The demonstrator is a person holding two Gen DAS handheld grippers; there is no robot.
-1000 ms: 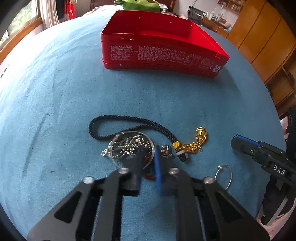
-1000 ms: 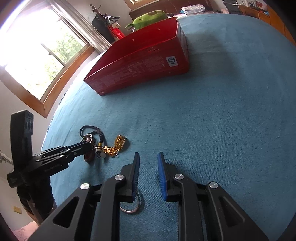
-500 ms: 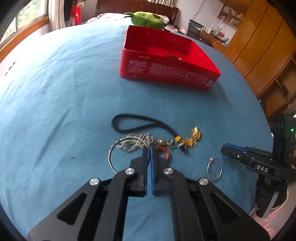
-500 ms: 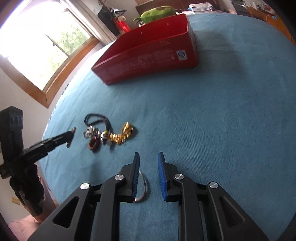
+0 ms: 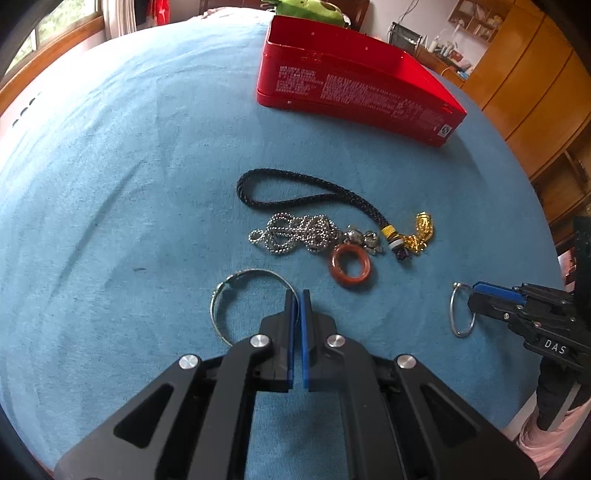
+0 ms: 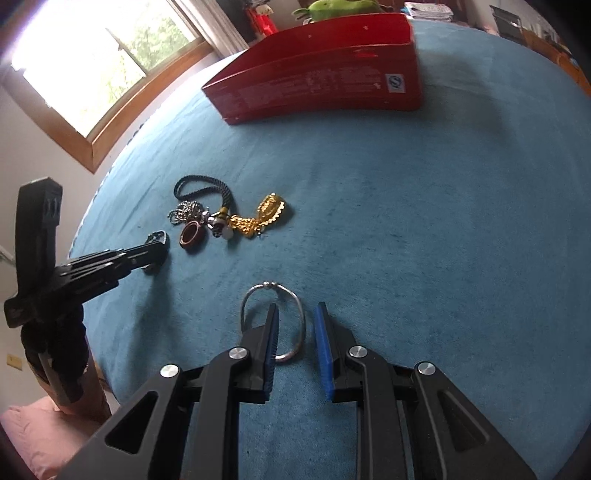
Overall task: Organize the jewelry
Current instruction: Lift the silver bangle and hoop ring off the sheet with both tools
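My left gripper [image 5: 297, 295] is shut on the rim of a large silver bangle [image 5: 221, 295] and holds it above the blue cloth. Beyond it lie a silver chain [image 5: 295, 234], a brown ring [image 5: 350, 265], a black cord [image 5: 295, 192] with a gold charm [image 5: 421, 232]. My right gripper [image 6: 297, 314] is open, its fingers either side of one arc of a small silver ring [image 6: 273, 325] that lies on the cloth. The red tin [image 5: 354, 77] stands open at the far side; it also shows in the right wrist view [image 6: 317, 74].
The blue cloth [image 5: 110, 166] covers a round table. A green plush toy [image 5: 306, 9] sits behind the tin. A window [image 6: 92, 62] is on the left and wooden cabinets [image 5: 535, 92] on the right.
My left gripper closed on the silver bangle and pulled it back off the jewelry pile, uncovering the brown ring. My right gripper moved so its fingers straddle the small ring.
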